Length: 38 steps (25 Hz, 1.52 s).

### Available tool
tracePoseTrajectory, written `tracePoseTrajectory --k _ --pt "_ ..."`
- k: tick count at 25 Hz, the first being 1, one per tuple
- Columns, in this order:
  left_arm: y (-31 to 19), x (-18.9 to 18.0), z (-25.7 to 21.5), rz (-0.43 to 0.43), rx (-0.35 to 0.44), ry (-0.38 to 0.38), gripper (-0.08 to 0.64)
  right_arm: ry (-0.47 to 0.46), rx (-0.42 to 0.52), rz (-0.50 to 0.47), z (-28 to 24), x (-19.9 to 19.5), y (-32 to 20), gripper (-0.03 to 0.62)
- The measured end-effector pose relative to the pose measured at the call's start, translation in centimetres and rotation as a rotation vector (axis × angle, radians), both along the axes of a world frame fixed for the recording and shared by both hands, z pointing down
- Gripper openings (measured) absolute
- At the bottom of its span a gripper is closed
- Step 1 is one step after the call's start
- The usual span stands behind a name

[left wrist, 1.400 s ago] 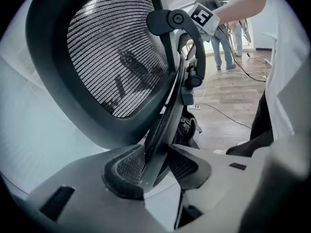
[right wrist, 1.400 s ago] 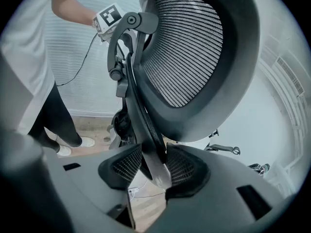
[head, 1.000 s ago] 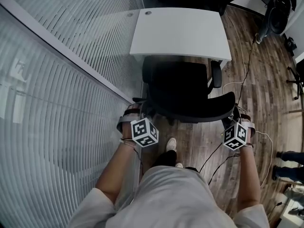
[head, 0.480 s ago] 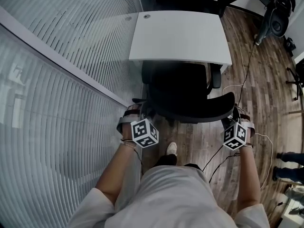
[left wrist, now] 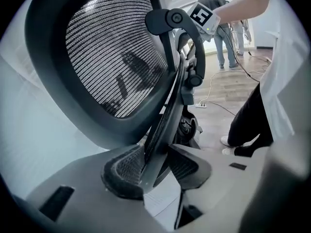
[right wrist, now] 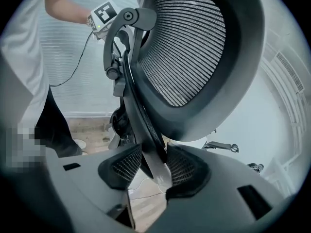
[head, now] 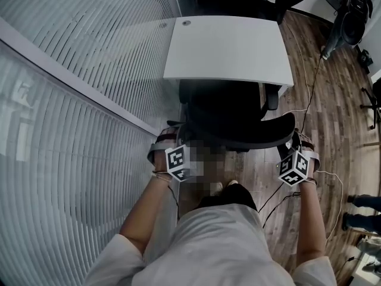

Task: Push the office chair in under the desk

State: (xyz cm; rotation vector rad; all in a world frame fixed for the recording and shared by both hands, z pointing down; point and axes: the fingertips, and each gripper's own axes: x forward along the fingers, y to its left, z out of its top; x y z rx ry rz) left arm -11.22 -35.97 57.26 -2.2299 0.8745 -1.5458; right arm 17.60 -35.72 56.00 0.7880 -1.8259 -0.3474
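A slatted glass wall point(head: 89, 70) runs along the desk's left side, and wooden floor point(head: 333, 112) lies to the desk's right and in front of it. There is one white desk point(head: 229, 46), its top bare apart from a small round fitting near its far left corner.

One black office chair point(head: 229, 115) stands at the desk's near edge. The front of the seat is tucked beneath the edge, while the armrests and the mesh backrest are out on the near side.

Two grippers sit on the near side of the desk, one at each side edge of the backrest. The left gripper point(head: 176, 137) is at the edge nearer the desk's left end. In the left gripper view the chair point(left wrist: 112, 57) rises straight ahead of the left gripper point(left wrist: 156, 168), and its jaws stand wide, clamped on the backrest's rim, which fills the gap between the ribbed pads point(left wrist: 122, 169). The right gripper point(head: 294, 139) is at the opposite edge. In the right gripper view the chair point(right wrist: 189, 47) looms just ahead of the right gripper point(right wrist: 154, 168); its jaws are likewise wide and closed on the rim, which presses against the pads point(right wrist: 183, 168).

Two marker cubes show, one on the left gripper point(head: 177, 162) and one on the right point(head: 293, 169). A thin white cable point(head: 303, 58) trails over the floor right of the desk.
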Motion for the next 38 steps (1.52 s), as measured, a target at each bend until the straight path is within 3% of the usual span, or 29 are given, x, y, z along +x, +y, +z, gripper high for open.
tracePoseTrajectory --k 38 --pt "-13.8 -1.3 0.1 -0.035 0.009 -0.007 0.163 0.004 0.003 0.007 0.1 -1.2 -14.6 0.172"
